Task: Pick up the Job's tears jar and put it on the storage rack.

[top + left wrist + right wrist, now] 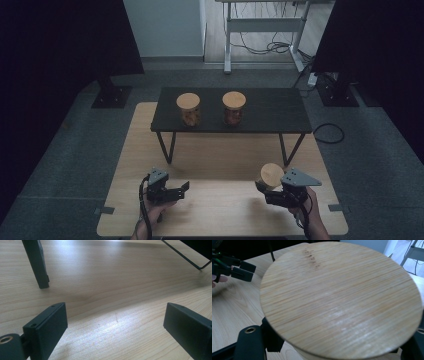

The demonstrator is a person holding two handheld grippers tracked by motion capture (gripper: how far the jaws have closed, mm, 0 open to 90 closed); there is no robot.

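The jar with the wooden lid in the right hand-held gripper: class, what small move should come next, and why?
Probably lift it toward the black shelf. The right hand-held gripper is shut on the jar over the wooden table, two like jars already stand on the shelf, and there is free room to their right.

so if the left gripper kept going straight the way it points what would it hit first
Probably the wooden tabletop just ahead of the open left gripper; the black shelf's leg stands off to one side, though depth is hard to judge.
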